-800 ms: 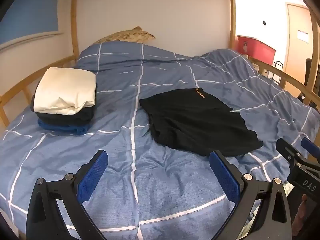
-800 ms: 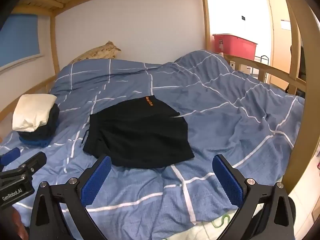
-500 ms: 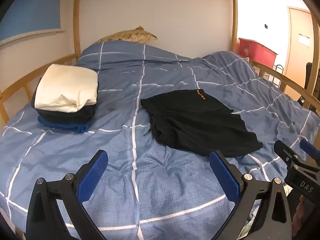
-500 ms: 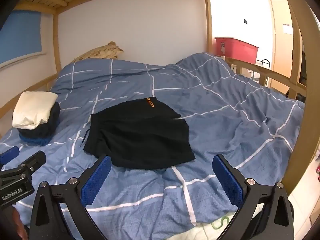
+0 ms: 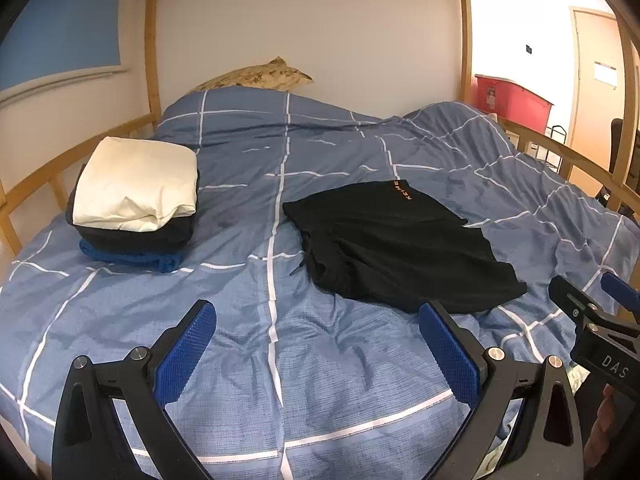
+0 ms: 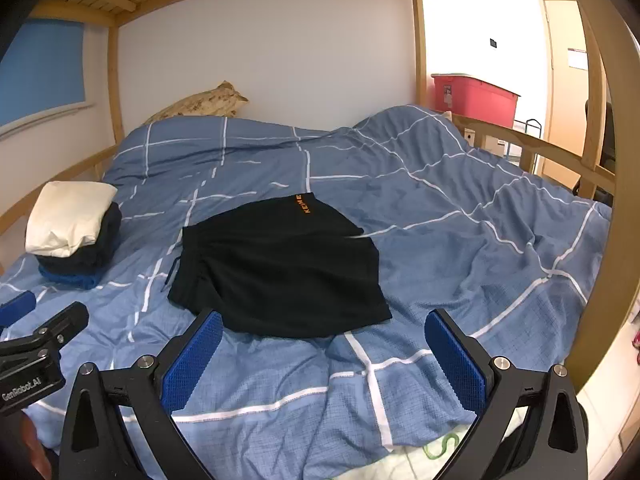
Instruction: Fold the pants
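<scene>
While both grippers hang over the near edge of the bed, we see the black pants [image 5: 400,244] lying spread on the blue checked duvet [image 5: 248,360], at the centre of both views and a little right of centre in the left wrist view. Their orange lettering sits along the far edge, and a drawstring trails off the left side. Our left gripper [image 5: 316,344] fills the bottom of its own frame with its jaws spread wide and nothing between the blue pads [image 5: 186,354]; only duvet shows in the gap. Our right gripper [image 6: 320,352] is likewise wide open and holds nothing, its left pad just short of the near hem of the pants. Each gripper also shows at the lower edge of the other's view.

At the left of both frames a stack of folded clothes [image 5: 136,200] rests on the duvet, well apart from the pants, with a cream piece on top. A patterned pillow [image 5: 256,76] lies against the far wall. A red storage bin [image 6: 474,98] stands beyond the wooden bed rail [image 6: 532,144] at the upper right.
</scene>
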Motion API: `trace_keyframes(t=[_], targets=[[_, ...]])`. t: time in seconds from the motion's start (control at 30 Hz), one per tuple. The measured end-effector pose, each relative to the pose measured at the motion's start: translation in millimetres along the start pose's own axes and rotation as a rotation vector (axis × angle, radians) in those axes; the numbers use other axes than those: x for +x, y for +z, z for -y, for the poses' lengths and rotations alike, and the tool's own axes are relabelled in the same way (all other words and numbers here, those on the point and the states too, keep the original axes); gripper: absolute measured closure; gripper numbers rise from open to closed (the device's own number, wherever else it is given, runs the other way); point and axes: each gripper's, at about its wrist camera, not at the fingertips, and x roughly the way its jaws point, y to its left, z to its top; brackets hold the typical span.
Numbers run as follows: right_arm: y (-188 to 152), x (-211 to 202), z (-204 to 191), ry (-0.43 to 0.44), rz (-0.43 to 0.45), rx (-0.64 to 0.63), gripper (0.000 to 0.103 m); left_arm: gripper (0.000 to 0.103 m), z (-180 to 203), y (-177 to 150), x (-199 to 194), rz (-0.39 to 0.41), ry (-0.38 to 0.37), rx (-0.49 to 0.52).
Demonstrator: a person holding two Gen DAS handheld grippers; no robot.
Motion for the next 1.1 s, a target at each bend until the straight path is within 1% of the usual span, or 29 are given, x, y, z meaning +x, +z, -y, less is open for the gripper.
trace_keyframes(t=[1.1], targets=[[-0.5, -3.1, -1.4, -0.003, 0.007, -0.014, 0.0, 0.0, -6.8, -2.3, -3.1, 0.012, 0.01, 0.0]])
